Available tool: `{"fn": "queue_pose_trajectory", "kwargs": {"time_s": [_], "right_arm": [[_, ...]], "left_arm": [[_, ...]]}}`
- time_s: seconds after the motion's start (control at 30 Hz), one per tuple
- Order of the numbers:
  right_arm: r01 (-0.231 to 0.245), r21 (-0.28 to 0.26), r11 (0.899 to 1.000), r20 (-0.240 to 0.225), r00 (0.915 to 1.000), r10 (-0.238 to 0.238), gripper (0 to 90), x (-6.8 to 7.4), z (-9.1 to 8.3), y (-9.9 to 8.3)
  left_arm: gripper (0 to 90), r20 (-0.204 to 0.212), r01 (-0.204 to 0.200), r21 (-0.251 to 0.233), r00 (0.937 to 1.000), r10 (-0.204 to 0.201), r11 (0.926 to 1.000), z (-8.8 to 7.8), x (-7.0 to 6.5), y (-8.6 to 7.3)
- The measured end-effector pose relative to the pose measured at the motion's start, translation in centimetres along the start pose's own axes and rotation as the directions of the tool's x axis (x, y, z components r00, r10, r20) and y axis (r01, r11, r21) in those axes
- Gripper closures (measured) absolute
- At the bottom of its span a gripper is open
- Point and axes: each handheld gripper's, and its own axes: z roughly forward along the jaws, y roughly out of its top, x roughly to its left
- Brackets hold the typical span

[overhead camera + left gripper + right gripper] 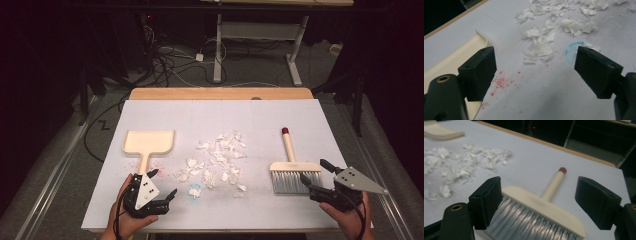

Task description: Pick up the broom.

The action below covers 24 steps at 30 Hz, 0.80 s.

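A cream dustpan (149, 141) lies at the table's left with its handle toward me. My left gripper (163, 183) hovers open just right of that handle's end, nothing between its jaws. In the left gripper view the dustpan (454, 58) sits beside the left jaw, and torn white paper scraps (540, 48) lie ahead of the left gripper (535, 67). A cream brush (292, 172) with grey bristles and a red-tipped handle lies at the right. My right gripper (315, 171) stands open at the brush head's near right corner. Its jaws flank the brush (544, 206) without pressing on it.
The paper scraps (217, 160) are scattered across the middle of the white table (225, 110). Red specks (501, 82) and a blue smear (571, 48) mark the surface near the left gripper. Beyond the table, cables cross the floor by a desk frame (260, 35).
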Motion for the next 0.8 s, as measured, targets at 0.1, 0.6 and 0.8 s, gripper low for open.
{"fn": "queue_pose_trajectory", "kwargs": {"time_s": [0.1, 0.6, 0.8], "right_arm": [[0.008, 0.013, 1.0, -0.001, 1.0, -0.007, 22.6, 0.0, 0.6, -0.1], [0.0, 0.06, 0.998, 0.085, 0.9963, -0.005, 23.7, -1.1, 2.4, 0.7], [-0.031, 0.15, 0.988, 0.122, 0.9924, 0.013, 23.5, -2.5, 5.9, 1.6]], "left_arm": [[17.0, -0.002, -0.011, 0.01, 0.9999, 0.011, 0.9999, 0.1, -0.2, 0.0], [17.0, 0.015, -0.044, 0.024, 0.9989, 0.044, 0.9987, 0.2, -0.7, -0.1], [17.0, 0.025, -0.042, 0.037, 0.9988, 0.041, 0.9984, 0.8, -0.6, 0.0]]}}
